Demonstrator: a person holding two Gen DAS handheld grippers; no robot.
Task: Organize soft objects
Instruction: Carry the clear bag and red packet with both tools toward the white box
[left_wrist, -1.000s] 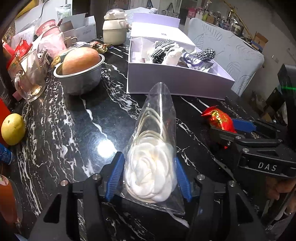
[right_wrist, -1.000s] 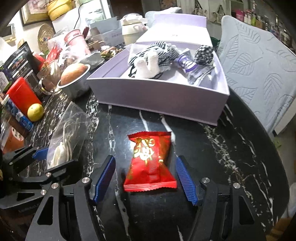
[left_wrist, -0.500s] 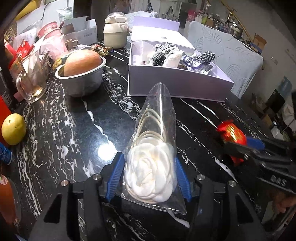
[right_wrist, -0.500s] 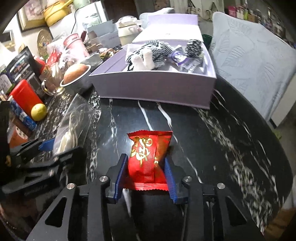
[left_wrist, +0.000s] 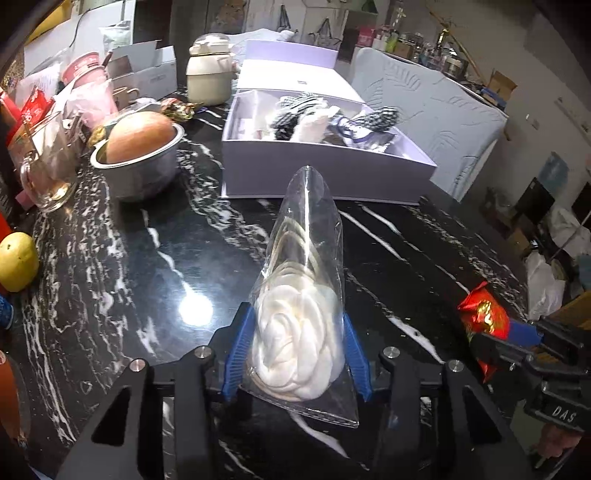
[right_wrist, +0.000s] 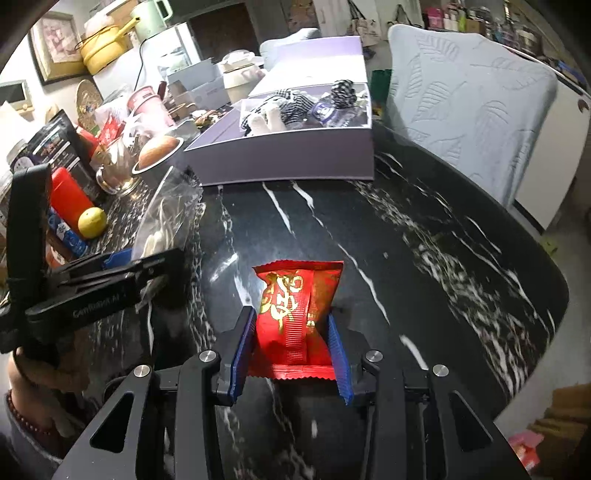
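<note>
Red foil crinkles between my right claw's (right_wrist: 291, 343) blue ribbed fingers: the jaws are narrow and pinch the sides of the red packet (right_wrist: 297, 314), a pillow-shaped pouch with gold lettering and crimped ends. My left claw (left_wrist: 297, 350) is closing on a clear bag (left_wrist: 304, 295), its pads pressed against the sides of the white cloth rose bundled inside; the bag tapers to a glossy point aimed at the far side.

I judge this to be the pick-up step, with both soft things gripped and neither yet put away. The lilac box (left_wrist: 325, 171) stands open at the far side of the black marble table (left_wrist: 147, 258), already holding checked and striped fabric pieces. The next move, I think, calls for carrying each load over the near wall of the box before letting go. The foil is slick and the bag limp, so either may slip or sag.
</note>
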